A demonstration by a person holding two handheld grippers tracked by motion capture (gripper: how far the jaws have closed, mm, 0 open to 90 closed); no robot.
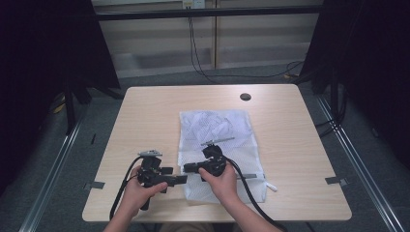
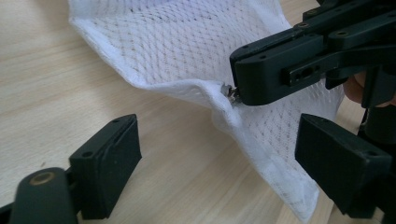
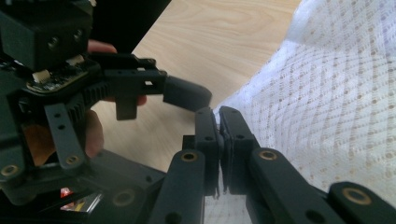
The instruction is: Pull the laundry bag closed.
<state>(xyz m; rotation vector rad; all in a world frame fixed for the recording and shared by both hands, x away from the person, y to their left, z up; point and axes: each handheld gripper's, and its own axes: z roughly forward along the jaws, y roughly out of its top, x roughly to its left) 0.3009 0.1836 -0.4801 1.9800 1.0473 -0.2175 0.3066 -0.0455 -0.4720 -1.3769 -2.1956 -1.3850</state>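
While the right gripper point(image 3: 219, 122) pinches the small metal zip pull point(image 2: 228, 90) at the mesh bag's point(image 1: 217, 126) near left edge mid-table, the left gripper point(image 2: 217, 163) waits wide beside it, likely to clamp the hem before unzipping.

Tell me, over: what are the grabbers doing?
Right gripper shut on mesh bag edge, lifting it. Left gripper open, beside that edge. Nothing in the way.

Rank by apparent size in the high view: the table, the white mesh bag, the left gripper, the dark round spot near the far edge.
1. table
2. white mesh bag
3. left gripper
4. dark round spot

No close calls; each looks plainly smaller than the one before it.
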